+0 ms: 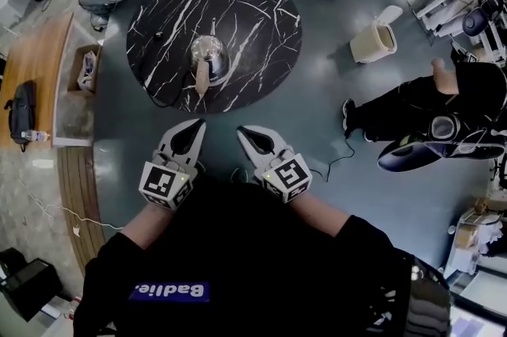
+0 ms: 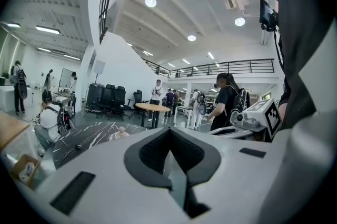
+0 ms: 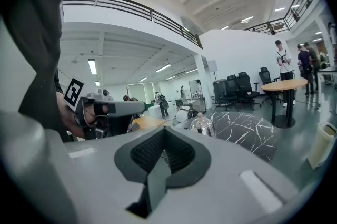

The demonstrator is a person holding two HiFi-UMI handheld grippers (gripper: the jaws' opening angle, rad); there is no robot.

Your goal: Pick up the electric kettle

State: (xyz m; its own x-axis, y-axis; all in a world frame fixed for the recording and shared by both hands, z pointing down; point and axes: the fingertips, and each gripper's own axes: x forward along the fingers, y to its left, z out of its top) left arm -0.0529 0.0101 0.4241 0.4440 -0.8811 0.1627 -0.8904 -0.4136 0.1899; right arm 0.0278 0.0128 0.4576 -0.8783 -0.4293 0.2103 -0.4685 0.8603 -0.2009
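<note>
The electric kettle point(image 1: 209, 53), shiny steel with a pale handle toward me, stands near the middle of a round black marble table point(image 1: 261, 2). Both grippers are held close to my body, short of the table's near edge and apart from the kettle. My left gripper point(image 1: 193, 125) has its jaws shut with nothing between them. So does my right gripper point(image 1: 244, 132). In the left gripper view the kettle point(image 2: 120, 133) is small and far beyond the shut left gripper point(image 2: 169, 132). The right gripper view has the kettle point(image 3: 202, 125) just past the shut right gripper point(image 3: 164, 131).
A dark cable point(image 1: 155, 86) runs off the table's left side. A pale bin point(image 1: 374, 40) stands to the right, and a person in black point(image 1: 432, 117) sits on the floor. A wooden bench point(image 1: 36, 78) and a cardboard box point(image 1: 85, 67) lie left.
</note>
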